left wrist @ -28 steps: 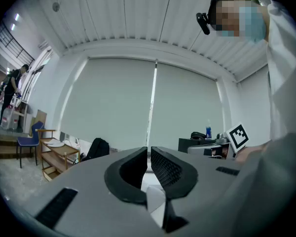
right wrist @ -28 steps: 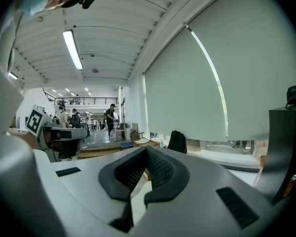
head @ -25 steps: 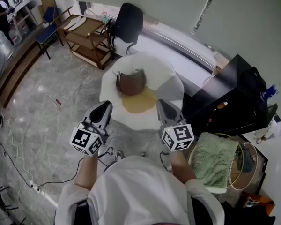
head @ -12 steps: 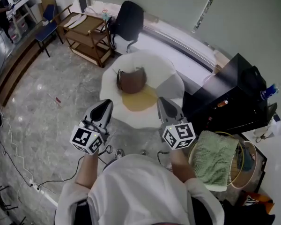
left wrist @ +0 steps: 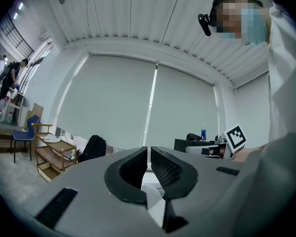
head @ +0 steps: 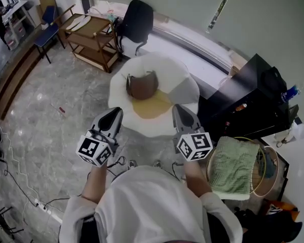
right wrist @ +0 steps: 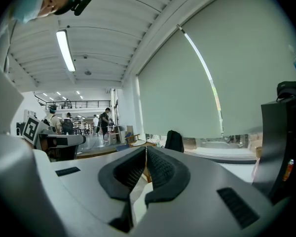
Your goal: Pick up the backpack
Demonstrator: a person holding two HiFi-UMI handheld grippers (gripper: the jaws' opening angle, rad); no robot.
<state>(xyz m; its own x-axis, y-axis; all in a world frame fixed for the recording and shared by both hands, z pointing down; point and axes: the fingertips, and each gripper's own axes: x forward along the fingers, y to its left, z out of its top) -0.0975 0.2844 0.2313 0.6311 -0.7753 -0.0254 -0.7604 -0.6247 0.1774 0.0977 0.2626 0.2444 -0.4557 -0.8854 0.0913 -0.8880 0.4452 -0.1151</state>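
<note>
Both grippers are held level and side by side at the lower centre of the head view. The left gripper [head: 113, 115] and the right gripper [head: 182, 112] are each pinched shut, with nothing between the jaws. Over the last second little is altered: the left gripper is edged slightly forward, the right is kept where it was, and neither pair of jaws is parted. The brown bag [head: 142, 87], taken here for the backpack, is left untouched at frame centre. It is slumped upright on a white, egg-shaped cushion [head: 178, 80] with a yellow middle, well ahead of both tips. A black bag [head: 138, 19] is propped by the window ledge at the top of the frame, farther off, and cannot be ruled out as the target. The pickup is judged not yet begun: the gap has to be closed and at least one pair of jaws opened before a strap or top handle can be taken.
</note>
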